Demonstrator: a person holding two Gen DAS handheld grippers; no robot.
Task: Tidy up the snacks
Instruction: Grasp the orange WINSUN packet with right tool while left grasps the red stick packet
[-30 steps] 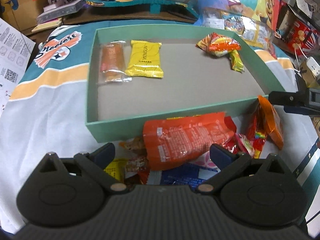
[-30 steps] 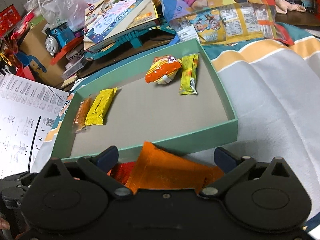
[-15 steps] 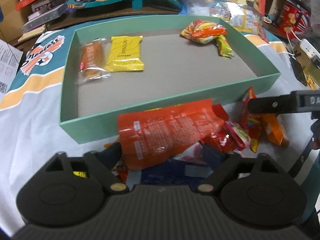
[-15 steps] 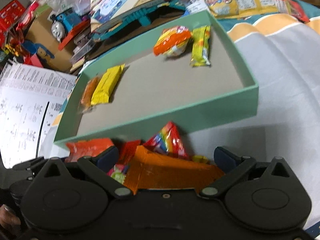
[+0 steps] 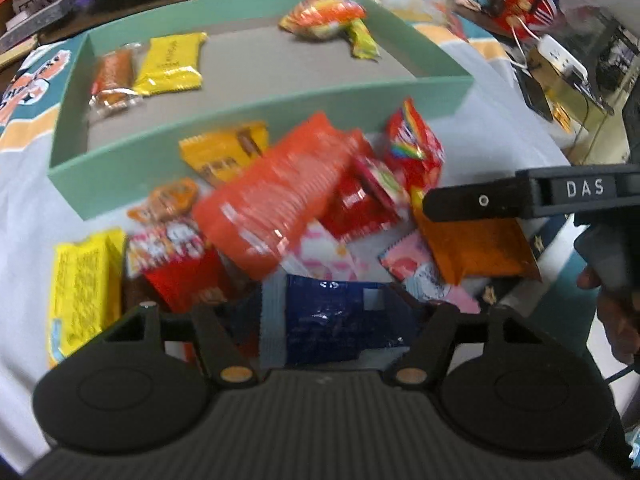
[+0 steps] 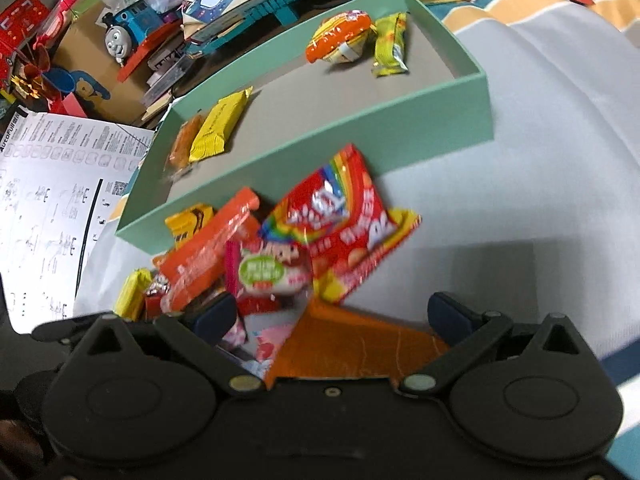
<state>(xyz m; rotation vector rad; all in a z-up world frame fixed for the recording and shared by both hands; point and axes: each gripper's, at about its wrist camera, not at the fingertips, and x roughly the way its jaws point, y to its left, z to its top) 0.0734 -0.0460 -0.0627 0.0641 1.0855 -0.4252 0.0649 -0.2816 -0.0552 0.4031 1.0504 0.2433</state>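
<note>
1. We found the loose snacks heaped on the pale cloth-covered surface (image 6: 540, 128), just in front of the near wall of the shallow mint-green cardboard tray (image 5: 132, 168). Only four packets lay inside the tray: a clear-wrapped brown cake and a yellow foil packet (image 5: 170, 65) at far left, an orange crinkled bag and a lime stick at far right.
2. The left hand-held gripper (image 5: 324, 316) hung over the dark blue foil packet (image 5: 336, 320), which lay between its fingers at the near edge of the heap. Its jaws had just been closing, yet we saw no pad pressing the packet, so we judged them partly spread and holding nothing.
3. The right hand-held gripper (image 6: 332, 316) stood wide apart above the flat orange foil sachet (image 6: 360, 348), not pinching it.
4. We judged every packet light, thin and slick, with foil that crumples and slides. The blue one looked flat and flexible, so we would take it across its short width near the middle, not by a crimped end.
5. The large orange-red pouch (image 5: 276, 196) overlapped its neighbours, so lifting anything beneath it risked dragging others along.
6. The puffed bags probably hold brittle pieces, so a gentle squeeze would suit them.
</note>
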